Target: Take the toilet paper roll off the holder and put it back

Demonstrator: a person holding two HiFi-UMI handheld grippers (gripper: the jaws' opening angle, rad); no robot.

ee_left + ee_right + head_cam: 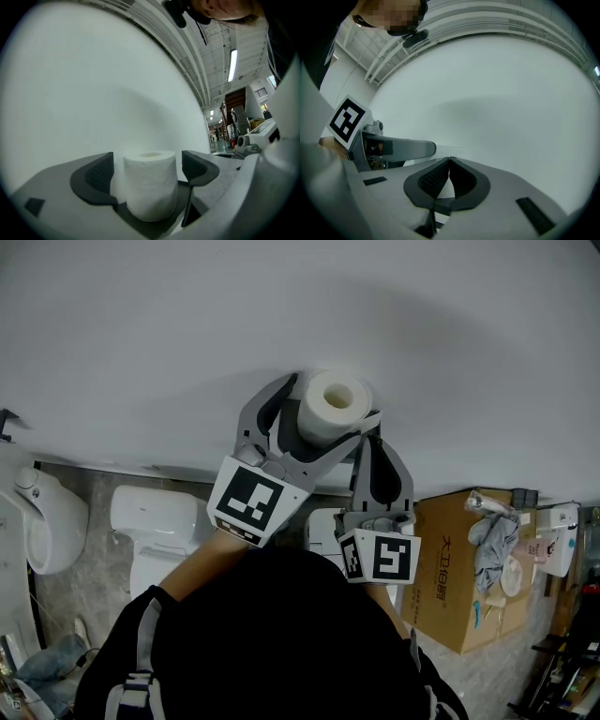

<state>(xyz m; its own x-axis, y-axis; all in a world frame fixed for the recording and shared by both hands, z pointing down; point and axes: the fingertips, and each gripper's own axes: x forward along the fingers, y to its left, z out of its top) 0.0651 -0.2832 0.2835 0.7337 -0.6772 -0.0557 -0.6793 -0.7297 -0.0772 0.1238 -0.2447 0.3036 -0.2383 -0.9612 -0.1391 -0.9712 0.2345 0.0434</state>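
Toilet paper roll (335, 401), upper centre: soft matt white paper. Wall (141, 334): smooth matt white. Left gripper (147, 172): matt grey plastic; pads (93, 176): black, ribbed. Box (445, 568), lower right: brown cardboard. Toilet (150, 514), lower left: glossy white, ceramic-looking

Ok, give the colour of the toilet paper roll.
Plain white roll; best in the left gripper view.

Both grippers held out forward, side by side.
The left gripper (330, 404) has its jaws wide apart, with the toilet paper roll (150, 185) standing between them, not squeezed. The right gripper (368, 442), just beside the left one, has its jaws closed together on nothing.
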